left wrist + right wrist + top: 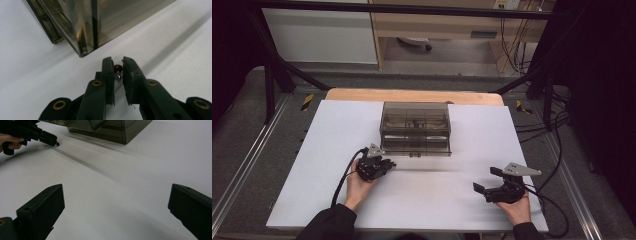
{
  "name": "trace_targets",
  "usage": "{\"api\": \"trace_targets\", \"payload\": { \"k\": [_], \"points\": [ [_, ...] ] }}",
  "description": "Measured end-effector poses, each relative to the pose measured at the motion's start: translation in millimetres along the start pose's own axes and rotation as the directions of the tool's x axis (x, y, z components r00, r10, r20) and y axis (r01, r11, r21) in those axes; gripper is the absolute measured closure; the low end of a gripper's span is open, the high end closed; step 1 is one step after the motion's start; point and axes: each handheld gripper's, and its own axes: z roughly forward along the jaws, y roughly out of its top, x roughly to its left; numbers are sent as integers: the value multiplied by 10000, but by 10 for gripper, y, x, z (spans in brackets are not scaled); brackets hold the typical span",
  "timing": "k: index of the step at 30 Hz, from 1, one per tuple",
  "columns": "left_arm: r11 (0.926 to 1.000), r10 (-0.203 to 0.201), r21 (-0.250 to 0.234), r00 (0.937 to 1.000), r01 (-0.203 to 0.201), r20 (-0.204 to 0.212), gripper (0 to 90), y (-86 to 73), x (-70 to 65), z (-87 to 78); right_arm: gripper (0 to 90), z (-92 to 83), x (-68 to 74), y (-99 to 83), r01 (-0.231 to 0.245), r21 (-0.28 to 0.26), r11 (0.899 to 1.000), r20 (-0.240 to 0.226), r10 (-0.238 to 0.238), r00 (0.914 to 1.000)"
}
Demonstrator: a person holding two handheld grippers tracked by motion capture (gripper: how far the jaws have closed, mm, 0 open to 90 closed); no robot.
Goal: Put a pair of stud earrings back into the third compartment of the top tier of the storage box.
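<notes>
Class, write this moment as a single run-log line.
left gripper: shut on small red bead | right gripper: open, holding nothing | smoky drawer box: on white sheet, just beyond left gripper

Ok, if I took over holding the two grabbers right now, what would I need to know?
Left gripper: shut on a small dark red bead with a bit of metal on it, just above the white table cover, beside the front corner of the smoky plastic drawer box.
Right gripper: open, holding nothing, resting apart at the right.
Done: the bead is pinched.
Left, probably: put it into the box; one drawer looks pulled out a little.
</notes>
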Motion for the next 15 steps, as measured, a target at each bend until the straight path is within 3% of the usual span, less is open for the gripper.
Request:
{"api": "trace_targets", "payload": {
  "k": [15],
  "points": [
    [9999, 84, -115, 10000, -84, -6, 820, 13, -24, -90, 13, -5, -4, 2, 13, -23, 10000, -8, -13, 10000]
  ]
}}
